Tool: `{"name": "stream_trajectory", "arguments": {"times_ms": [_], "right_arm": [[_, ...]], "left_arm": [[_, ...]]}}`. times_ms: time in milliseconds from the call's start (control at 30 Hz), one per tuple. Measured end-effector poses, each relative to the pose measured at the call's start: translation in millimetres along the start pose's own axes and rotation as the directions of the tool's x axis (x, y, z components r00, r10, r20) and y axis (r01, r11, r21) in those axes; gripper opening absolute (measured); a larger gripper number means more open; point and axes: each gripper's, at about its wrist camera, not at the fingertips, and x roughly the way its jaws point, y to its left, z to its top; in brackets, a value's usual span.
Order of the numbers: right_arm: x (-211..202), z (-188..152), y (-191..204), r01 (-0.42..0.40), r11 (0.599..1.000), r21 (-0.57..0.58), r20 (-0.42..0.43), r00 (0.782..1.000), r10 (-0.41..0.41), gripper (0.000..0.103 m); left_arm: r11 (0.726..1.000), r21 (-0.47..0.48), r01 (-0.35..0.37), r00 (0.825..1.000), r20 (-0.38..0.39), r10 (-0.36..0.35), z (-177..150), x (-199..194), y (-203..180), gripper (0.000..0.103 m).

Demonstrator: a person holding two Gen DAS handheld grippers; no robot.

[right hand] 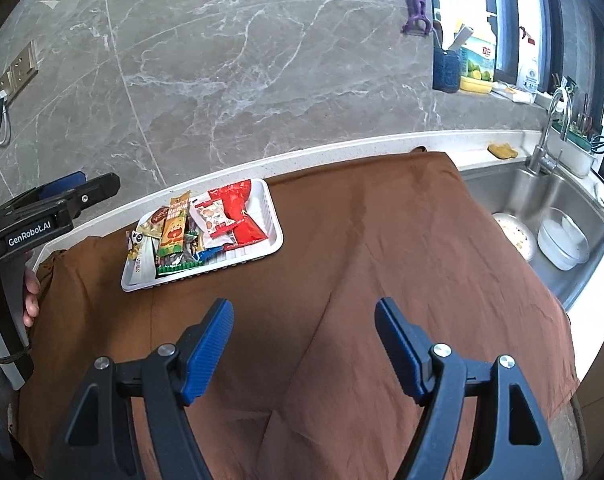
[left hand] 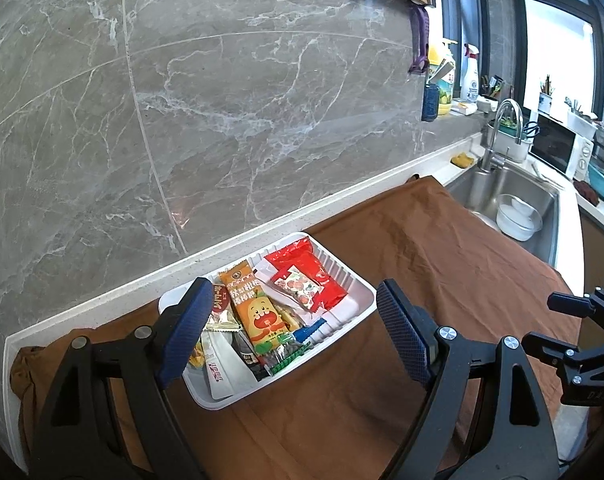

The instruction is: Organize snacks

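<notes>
A white ribbed tray (left hand: 352,280) lies on the brown cloth near the wall. It holds several snack packets: a red packet (left hand: 314,268), an orange packet with a cartoon face (left hand: 258,312) and a small fruit-print packet (left hand: 298,286). My left gripper (left hand: 293,286) hangs open just in front of and above the tray, and its blue pads touch nothing. In the right wrist view the tray (right hand: 268,208) is at the left. My right gripper (right hand: 303,304) stands open over bare cloth with nothing between its fingers. A hand holds the left gripper (right hand: 94,186) at the left edge.
The brown cloth (right hand: 382,240) covers the counter. A steel sink (right hand: 514,196) at the right holds a white bowl (right hand: 564,240) and a plate, with a faucet (right hand: 550,136) behind. A yellow sponge (right hand: 502,151) lies on the ledge; bottles line the windowsill. The marble wall runs behind the tray.
</notes>
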Motion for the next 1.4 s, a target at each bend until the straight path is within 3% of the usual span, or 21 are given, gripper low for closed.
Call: {"name": "stream_trajectory", "arguments": {"times_ms": [1400], "right_arm": [[11.6, -1.1, 9.2, -0.024, 1.000, -0.017, -0.024, 0.999, 0.024, 0.076]], "left_arm": [[1.000, 0.010, -0.023, 1.000, -0.009, 0.023, -1.2, 10.5, 8.5, 0.083]]}}
